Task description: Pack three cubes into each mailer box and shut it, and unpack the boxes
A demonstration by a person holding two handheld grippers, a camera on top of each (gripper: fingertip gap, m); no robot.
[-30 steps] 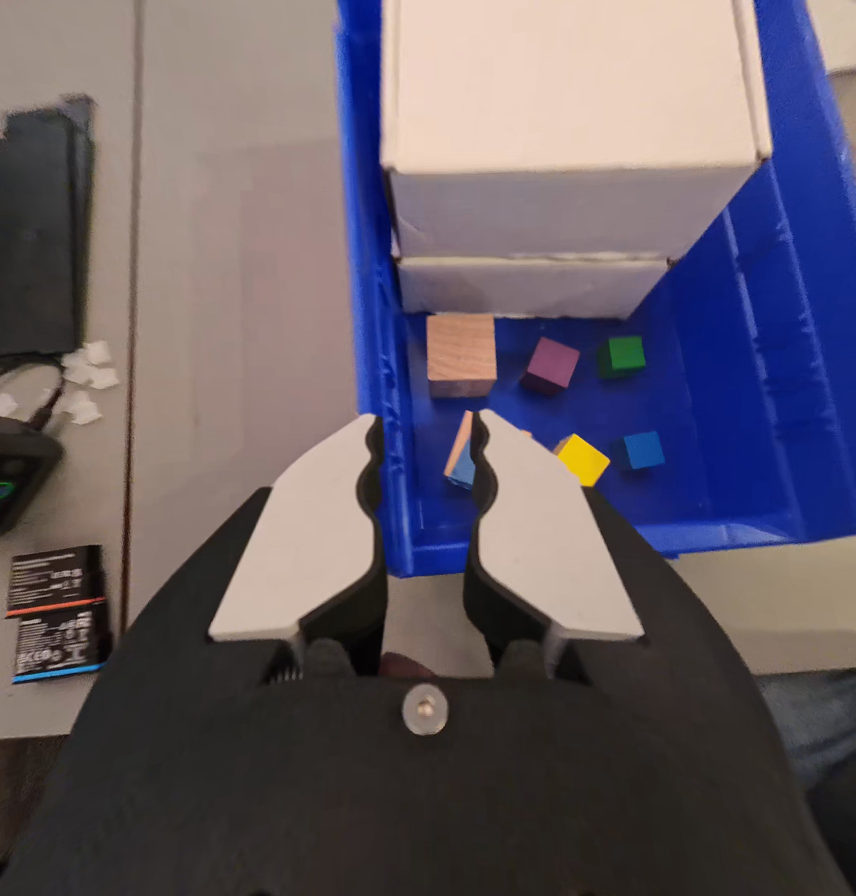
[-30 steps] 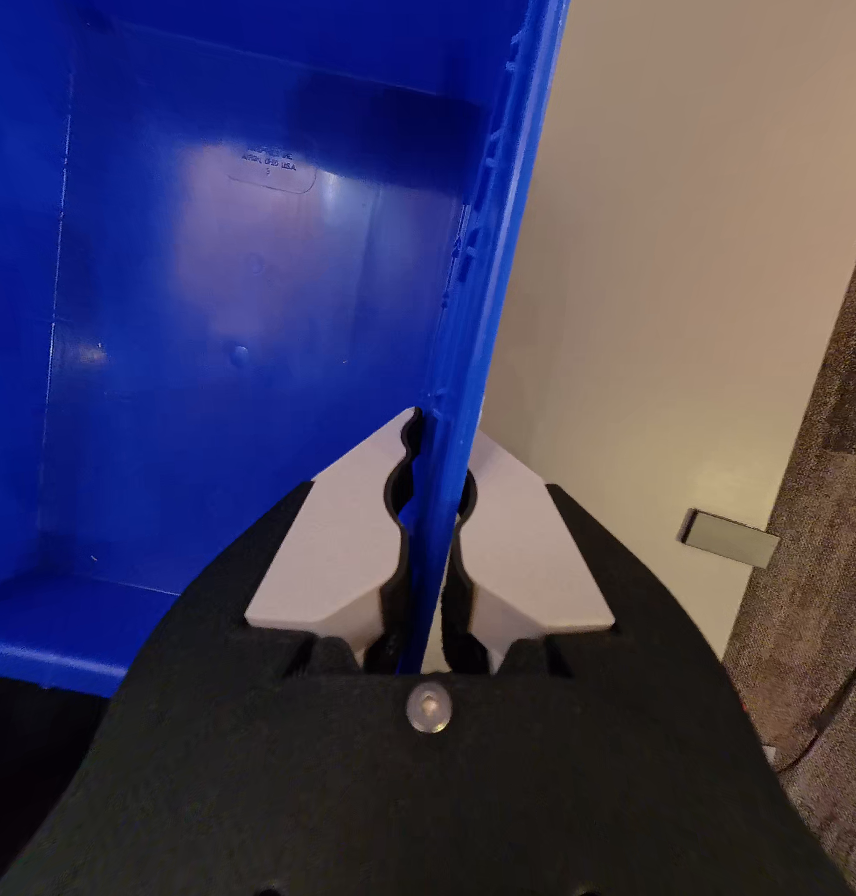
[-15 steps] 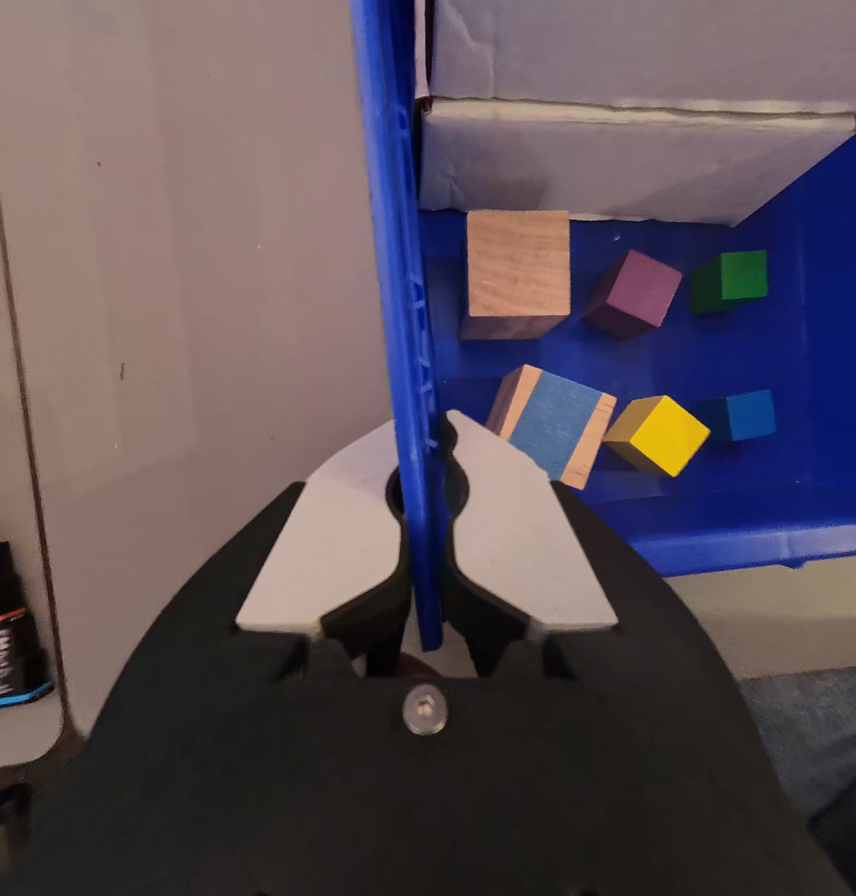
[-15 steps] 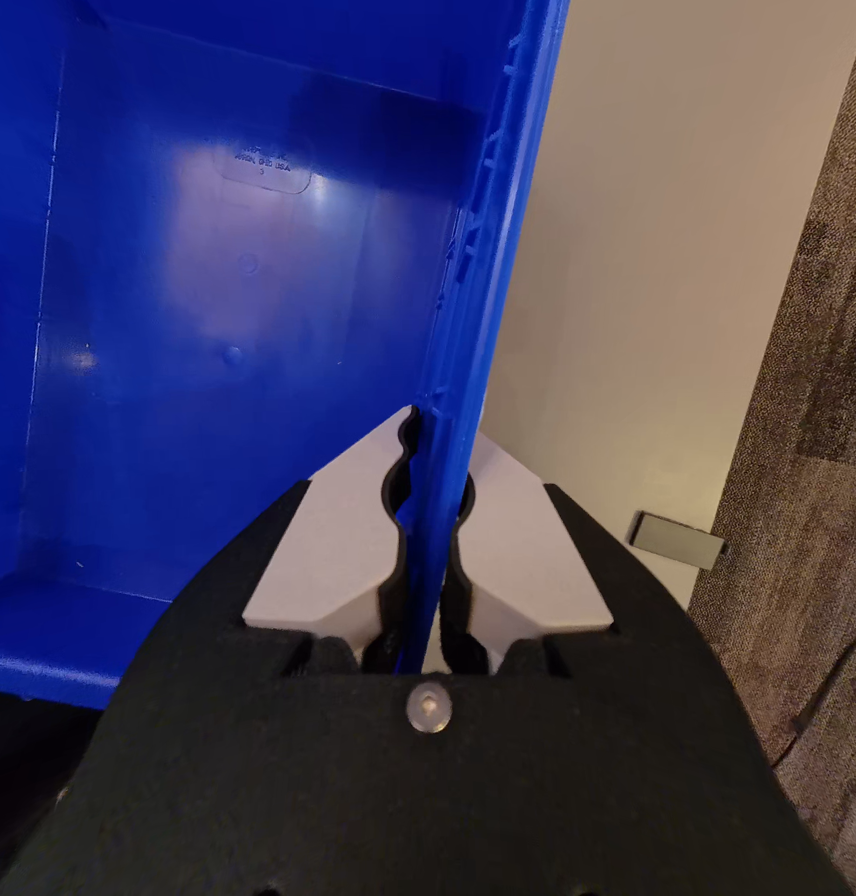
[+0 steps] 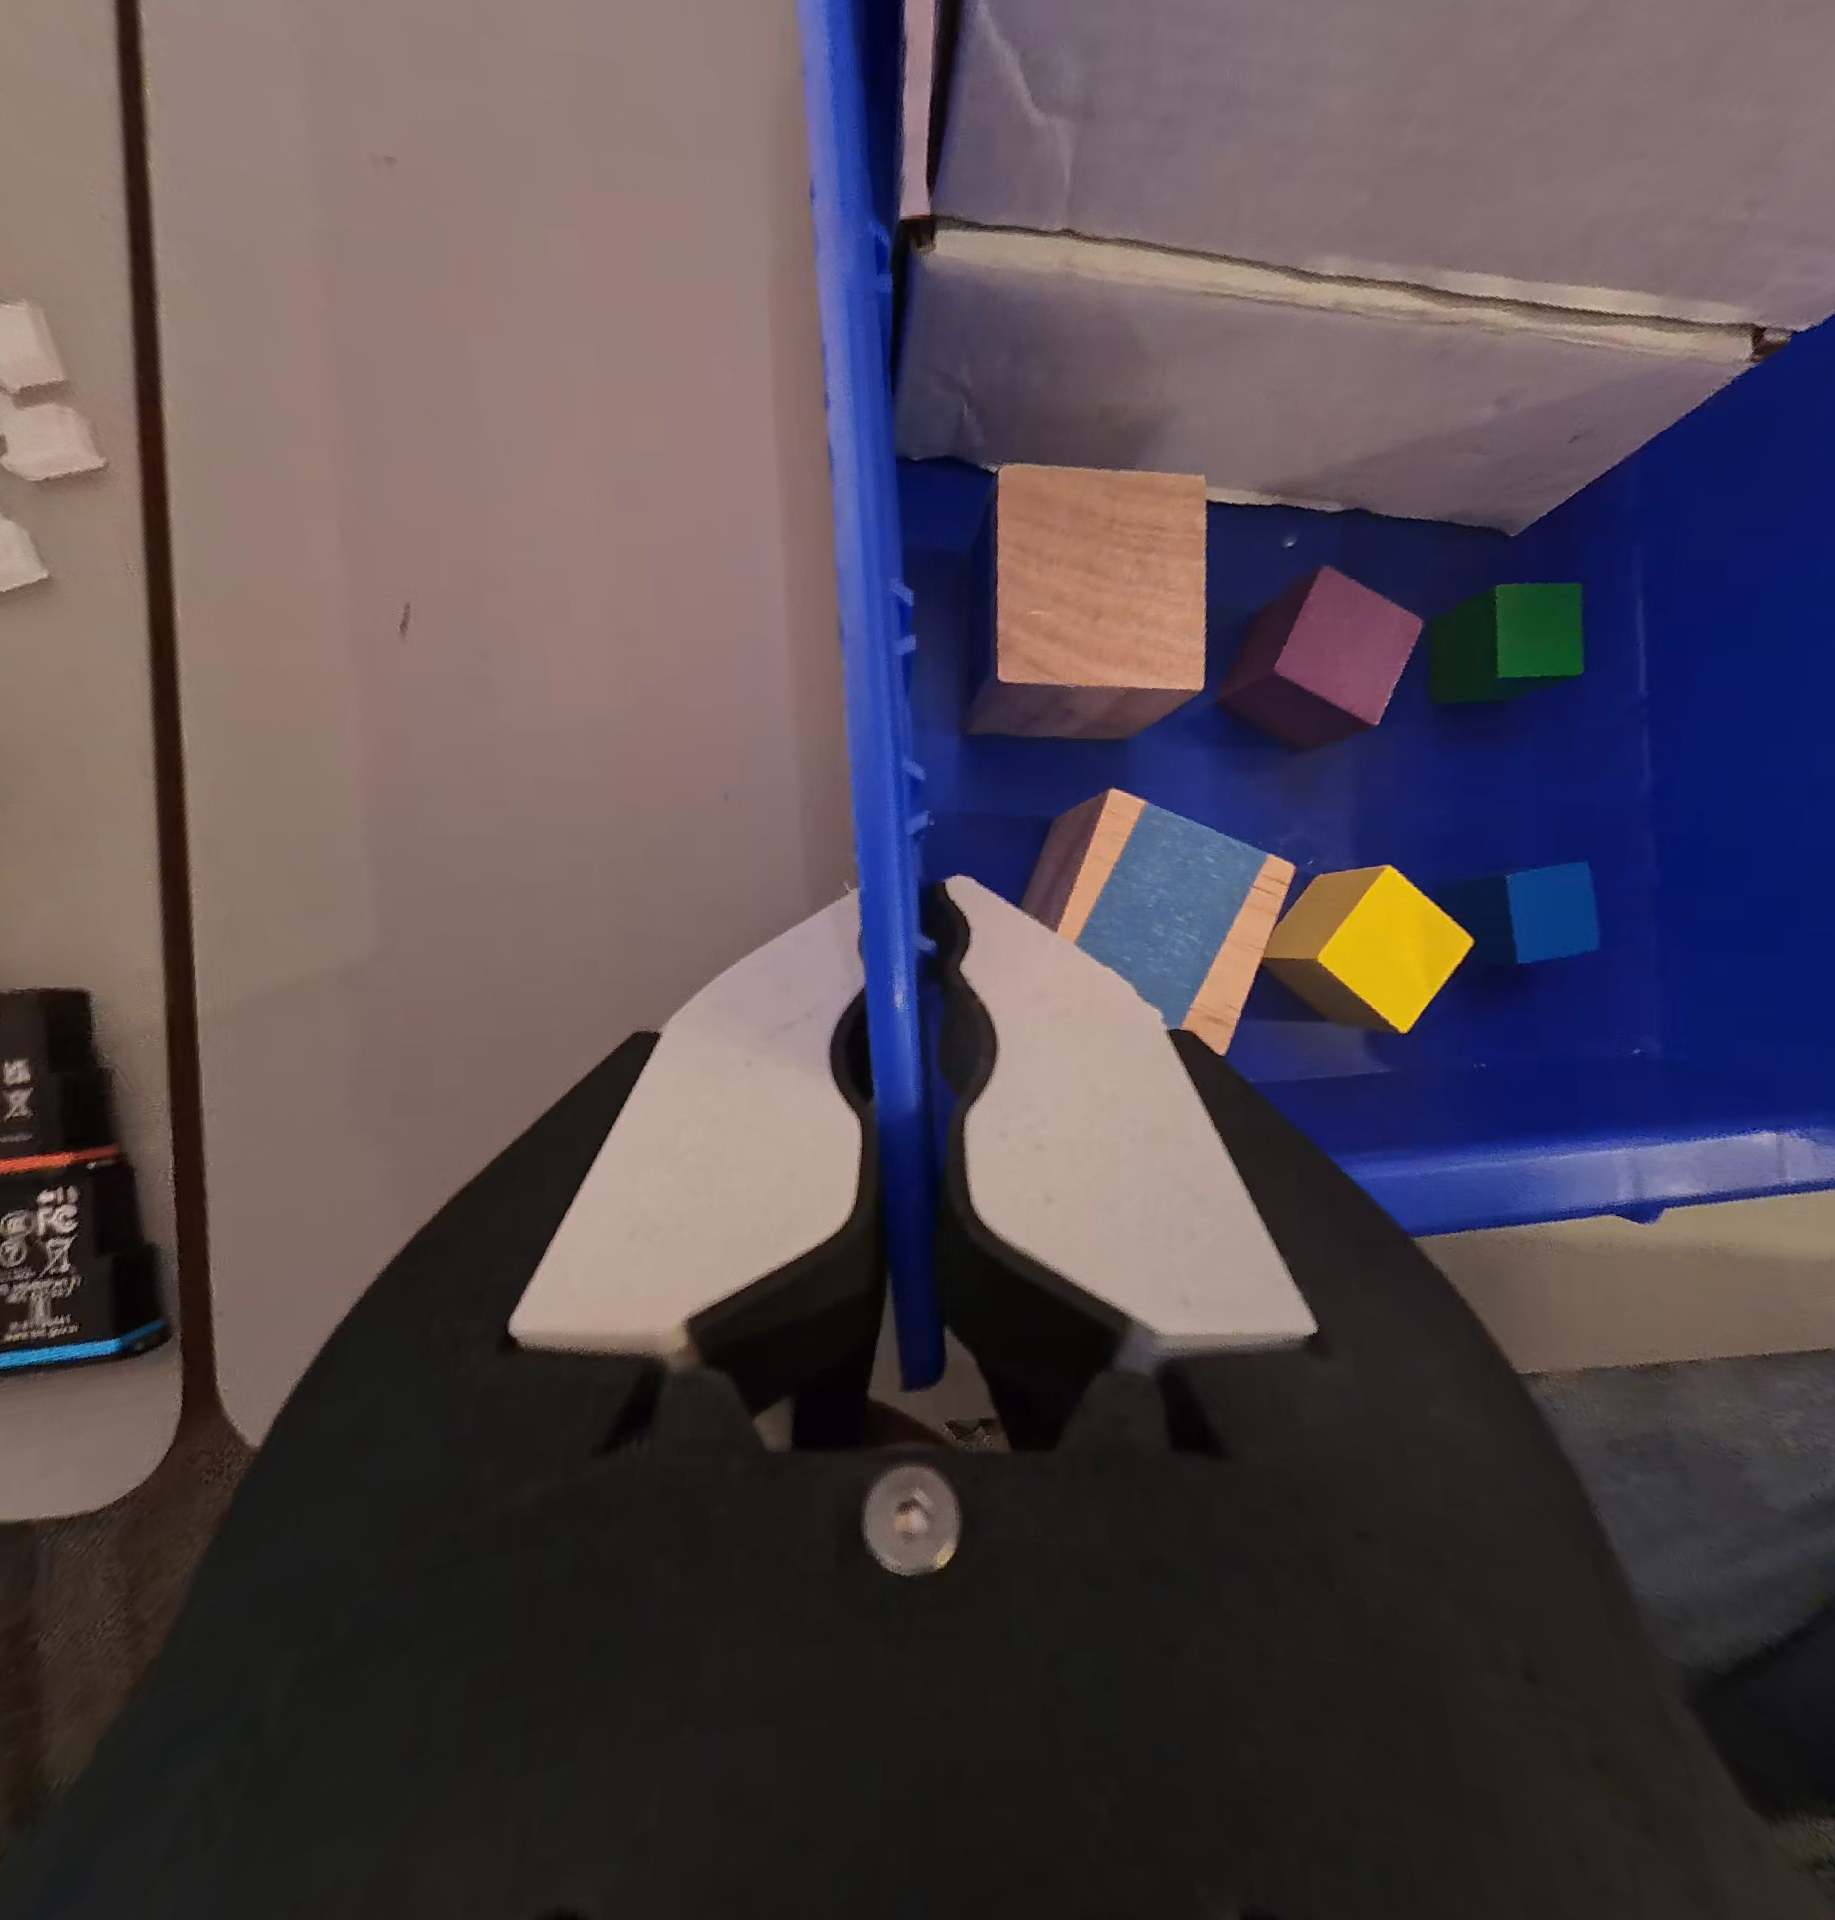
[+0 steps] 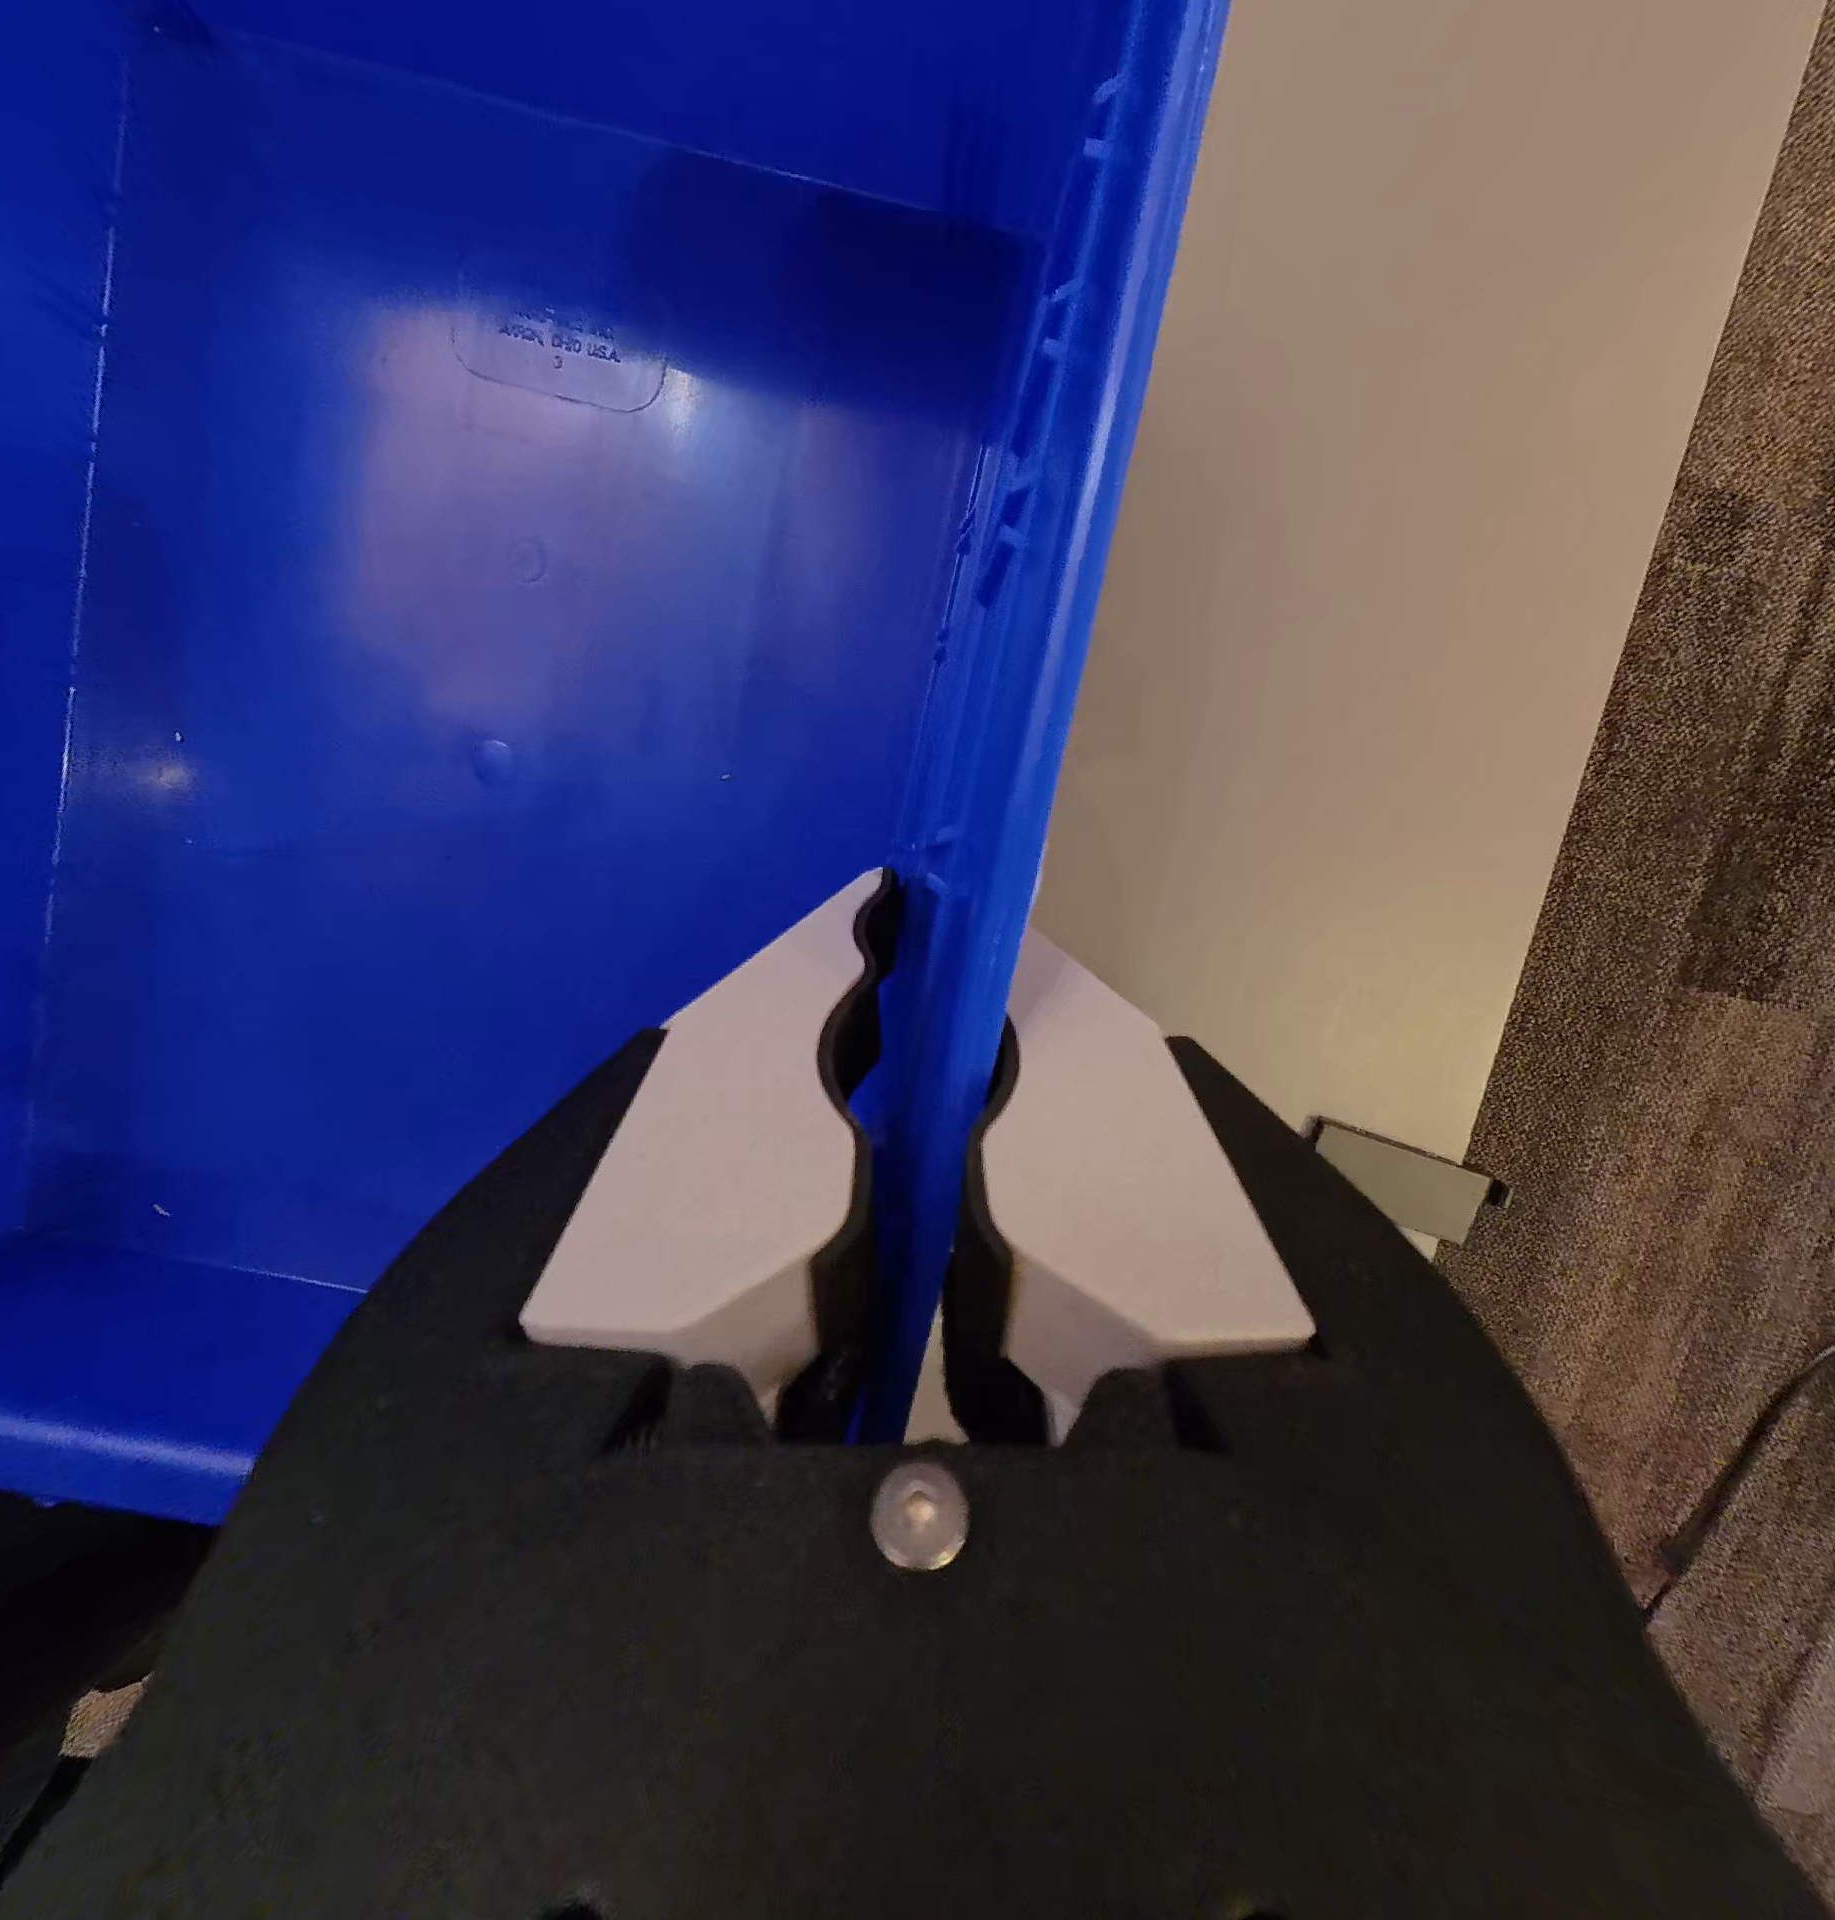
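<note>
My left gripper (image 5: 900, 925) is clamped on the left wall of a blue bin (image 5: 871, 623), one finger outside it and one inside. My right gripper (image 6: 954, 914) is pinched onto the right wall of a blue bin (image 6: 1006, 727) in the same way; I cannot tell from these views whether it is the same bin.

Just right of my left inner finger, a wooden cube with a blue face (image 5: 1162, 925) lies tilted on the bin floor, and a yellow cube (image 5: 1370, 951) sits right beside it. A small blue cube (image 5: 1547, 912) is farther right. Beyond them I see a larger plain wooden cube (image 5: 1100, 592), a purple cube (image 5: 1323, 655) and a green cube (image 5: 1510, 639) in a row. Behind that row two white mailer boxes (image 5: 1308, 395) are stacked at the far end of the bin, both closed.

In the right view the bin floor that shows is bare.

Left of the bin, the grey table (image 5: 497, 520) carries scraps of white paper (image 5: 19, 436) and black battery packs (image 5: 45, 1184) near its front edge. To the right of my right gripper I see table top, then brown carpet (image 6: 1723, 831).
</note>
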